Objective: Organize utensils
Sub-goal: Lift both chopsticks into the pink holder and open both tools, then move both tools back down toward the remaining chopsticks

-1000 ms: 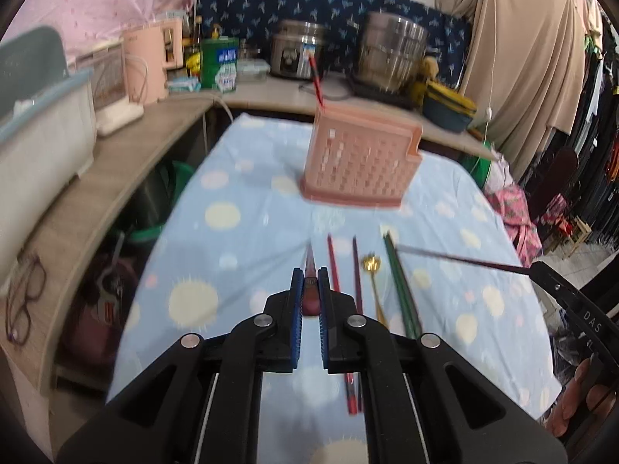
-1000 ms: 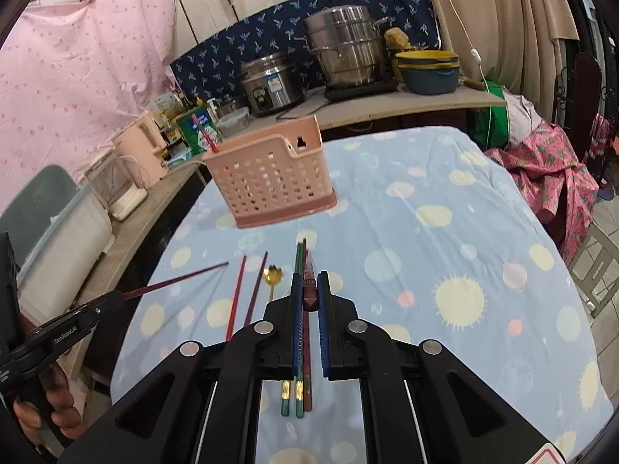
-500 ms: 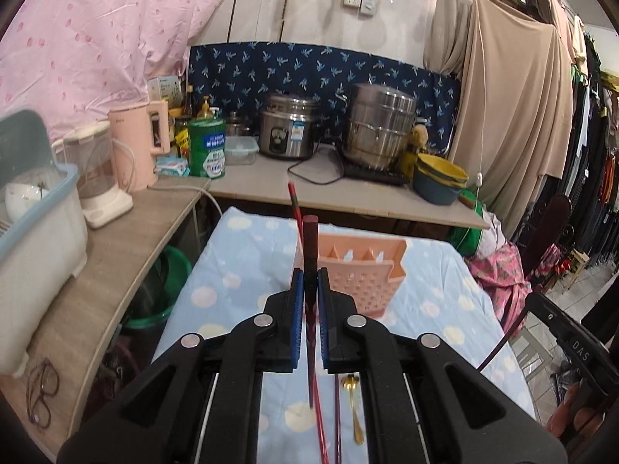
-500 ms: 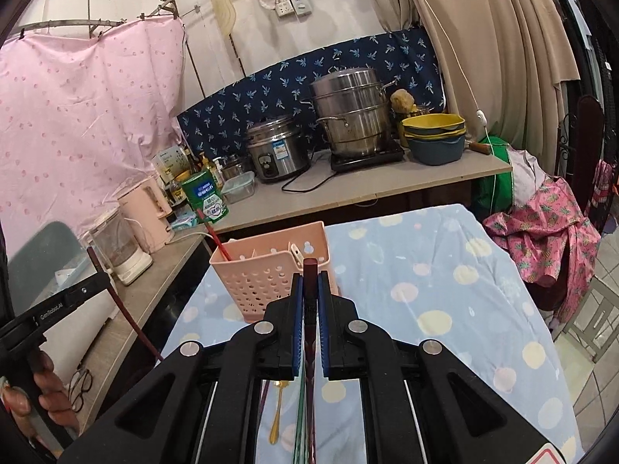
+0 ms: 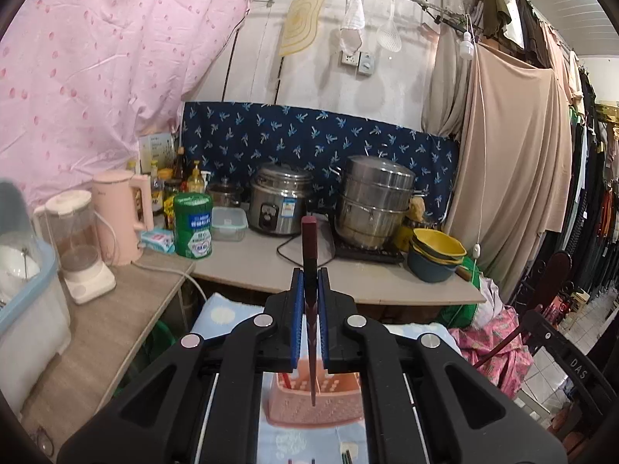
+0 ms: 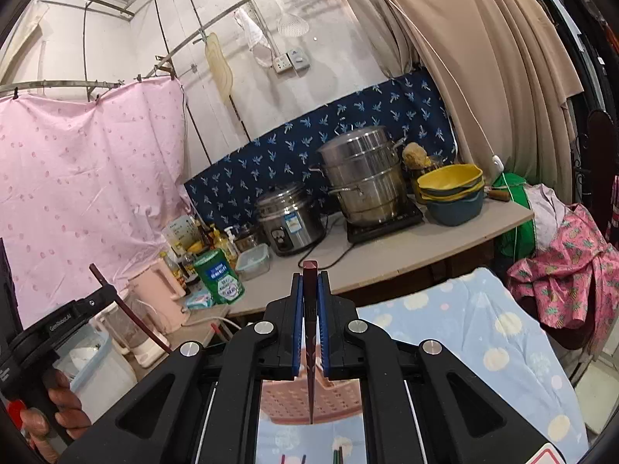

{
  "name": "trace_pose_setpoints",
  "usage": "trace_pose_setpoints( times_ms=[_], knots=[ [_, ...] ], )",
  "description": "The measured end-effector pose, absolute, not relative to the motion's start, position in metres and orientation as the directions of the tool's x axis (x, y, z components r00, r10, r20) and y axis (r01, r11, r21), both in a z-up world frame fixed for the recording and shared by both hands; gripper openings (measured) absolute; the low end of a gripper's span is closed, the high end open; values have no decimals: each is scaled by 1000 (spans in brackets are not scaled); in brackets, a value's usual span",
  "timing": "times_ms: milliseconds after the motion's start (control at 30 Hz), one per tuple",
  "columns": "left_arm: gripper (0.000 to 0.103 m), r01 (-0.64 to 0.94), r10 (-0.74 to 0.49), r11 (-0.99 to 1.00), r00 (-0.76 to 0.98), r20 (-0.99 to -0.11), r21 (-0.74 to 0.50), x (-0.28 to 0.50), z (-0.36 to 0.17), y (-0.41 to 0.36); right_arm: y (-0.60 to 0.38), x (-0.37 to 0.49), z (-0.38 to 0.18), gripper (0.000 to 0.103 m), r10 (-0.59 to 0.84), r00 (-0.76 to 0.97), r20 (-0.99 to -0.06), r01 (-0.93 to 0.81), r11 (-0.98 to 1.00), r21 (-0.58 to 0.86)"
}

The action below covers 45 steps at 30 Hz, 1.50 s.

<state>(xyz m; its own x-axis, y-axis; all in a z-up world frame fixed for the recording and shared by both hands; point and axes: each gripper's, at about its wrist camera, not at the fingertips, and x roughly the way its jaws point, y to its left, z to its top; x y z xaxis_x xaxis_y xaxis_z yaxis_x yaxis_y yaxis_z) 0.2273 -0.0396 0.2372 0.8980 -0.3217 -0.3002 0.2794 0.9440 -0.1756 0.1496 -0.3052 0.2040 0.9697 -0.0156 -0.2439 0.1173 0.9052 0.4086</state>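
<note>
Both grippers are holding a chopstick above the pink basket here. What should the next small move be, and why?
Probably lower both chopsticks tip-first into the pink basket. The left gripper and right gripper each clamp a dark red chopstick upright, tips hanging over the basket.

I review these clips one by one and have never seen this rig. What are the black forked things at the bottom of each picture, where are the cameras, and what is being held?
There is no robot here. A person holds a hand-held two-finger gripper in each hand, and each gripper carries a fisheye camera that looks forward along its fingers. One picture is from the left gripper, the other from the right gripper.

Each gripper is shut on one dark red chopstick, held with its tip pointing down toward a pink slotted utensil basket on a blue dotted tablecloth. A few more utensils show at the bottom edge. Behind is a counter with a rice cooker and a steel steamer pot.
</note>
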Motion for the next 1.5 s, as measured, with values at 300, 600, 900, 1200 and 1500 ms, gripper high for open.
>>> trace_pose_setpoints(
  times_ms=[300, 600, 900, 1200, 1500],
  knots=[
    [7, 272, -303, 952, 902, -307, -140, 268, 232, -58, -296, 204, 216, 7, -14, 974, -225, 103, 915, 390],
    [7, 254, -287, 958, 862, -418, -134, 298, 179, -64, -277, 250, 158, 7, 31, 931, -365, 112, 925, 363],
    [7, 245, -282, 960, 831, -480, -138, 312, 147, -65, -270, 266, 121, 7, 41, 892, -450, 135, 927, 350],
    [47, 211, -234, 972, 851, -469, -103, 301, 142, -66, -268, 254, 119, 48, -11, 901, -435, 172, 927, 333],
    [49, 208, -228, 973, 850, -474, -95, 284, 147, -62, -264, 225, 129, 57, -17, 909, -417, 171, 927, 334]
  ],
)
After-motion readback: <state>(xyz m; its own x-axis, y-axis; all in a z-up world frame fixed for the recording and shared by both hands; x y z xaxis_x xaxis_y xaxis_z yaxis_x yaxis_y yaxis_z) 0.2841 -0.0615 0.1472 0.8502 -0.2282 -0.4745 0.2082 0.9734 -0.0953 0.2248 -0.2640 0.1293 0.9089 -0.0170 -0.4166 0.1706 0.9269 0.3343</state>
